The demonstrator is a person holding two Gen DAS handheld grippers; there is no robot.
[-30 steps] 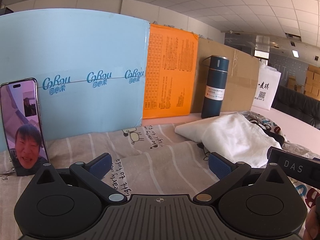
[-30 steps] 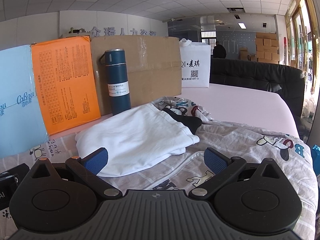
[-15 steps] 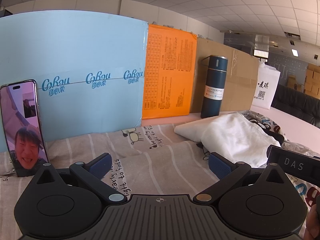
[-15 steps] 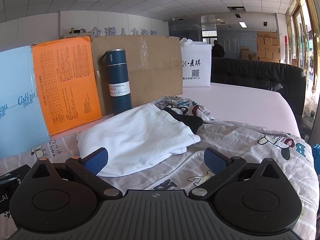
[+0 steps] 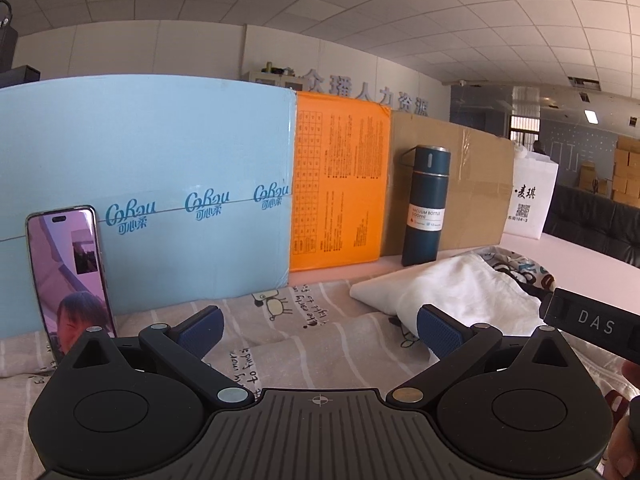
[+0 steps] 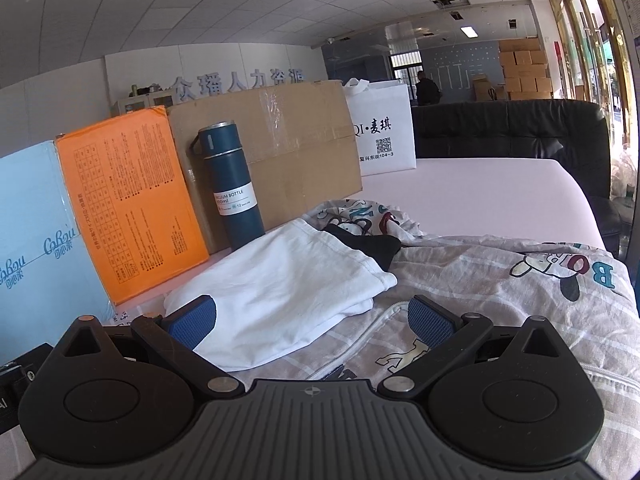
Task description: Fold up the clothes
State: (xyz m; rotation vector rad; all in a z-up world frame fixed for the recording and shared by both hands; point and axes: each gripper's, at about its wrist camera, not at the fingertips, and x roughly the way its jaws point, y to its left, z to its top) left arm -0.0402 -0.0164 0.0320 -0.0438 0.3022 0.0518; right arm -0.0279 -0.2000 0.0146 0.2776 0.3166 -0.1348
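My left gripper (image 5: 318, 330) and right gripper (image 6: 312, 316) both stand spread, holding nothing, low over the grey cartoon-printed cloth (image 6: 500, 280); the white cotton garment (image 6: 288, 284) lies at centre on that cloth, near the tall dark-blue vacuum bottle (image 6: 232, 188), its near left edge just beyond my right gripper's left finger; it looks soft, bunched, loosely doubled, a black fabric piece (image 6: 368, 246) at its far right; whether folded or awaiting folding, I cannot judge; any grasp should take one edge cleanly.
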